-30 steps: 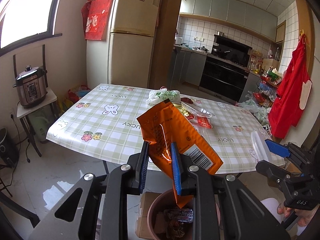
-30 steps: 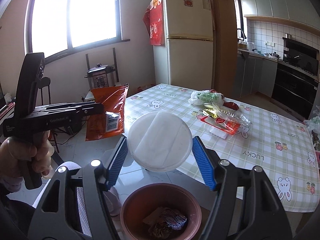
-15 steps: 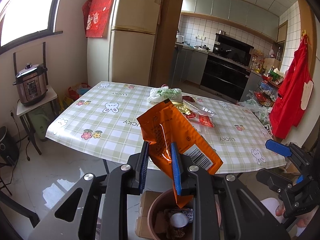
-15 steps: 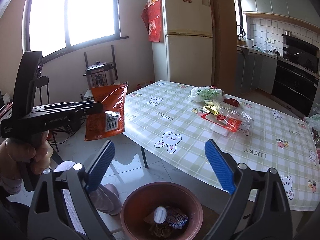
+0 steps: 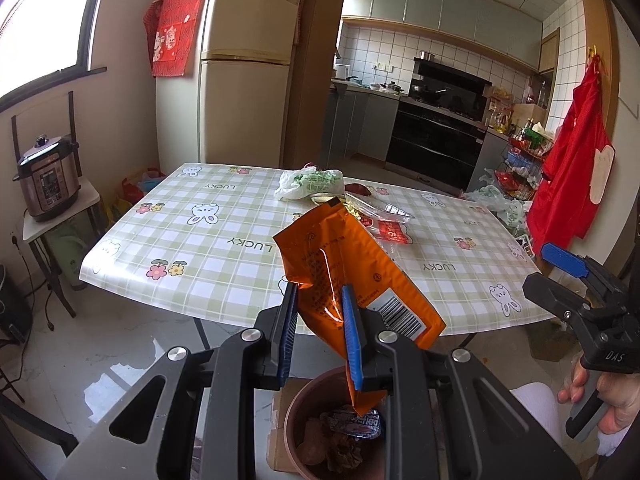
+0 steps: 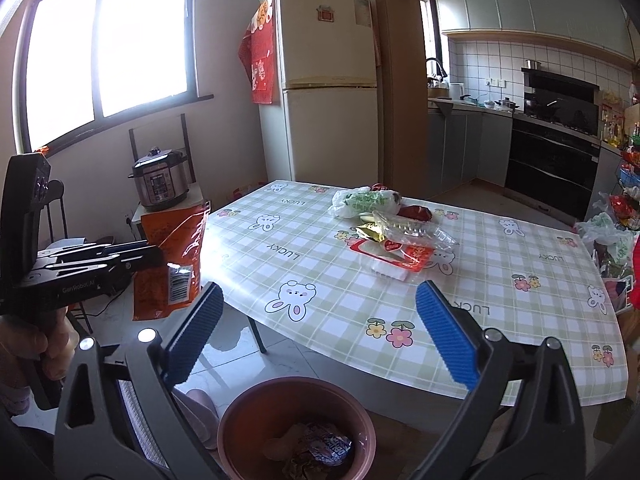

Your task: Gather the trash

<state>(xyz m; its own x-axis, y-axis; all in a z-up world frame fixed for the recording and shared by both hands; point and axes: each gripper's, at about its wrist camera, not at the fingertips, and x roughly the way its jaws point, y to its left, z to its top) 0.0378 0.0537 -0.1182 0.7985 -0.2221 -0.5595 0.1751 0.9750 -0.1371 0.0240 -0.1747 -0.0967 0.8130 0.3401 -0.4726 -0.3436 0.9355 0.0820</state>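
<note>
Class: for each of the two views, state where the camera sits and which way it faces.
Left wrist: sits on the left gripper, facing the table; its fingers clamp an orange bag above the bin; a hand shows at right.
Right wrist: sits on the right gripper, jaws opening and empty, facing the table over the bin; a hand shows at left.
Shared: table, bin, bag, fridge, each other's gripper.

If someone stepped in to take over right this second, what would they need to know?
Left gripper: shut on the orange snack bag, held above the brown bin.
Right gripper: empty, jaws opening wide over the bin.
Done: some wrappers already lie in the bin.
Left: drop the orange bag in, then clear the table: white-green plastic bag, clear tray, red-labelled packet.
</note>
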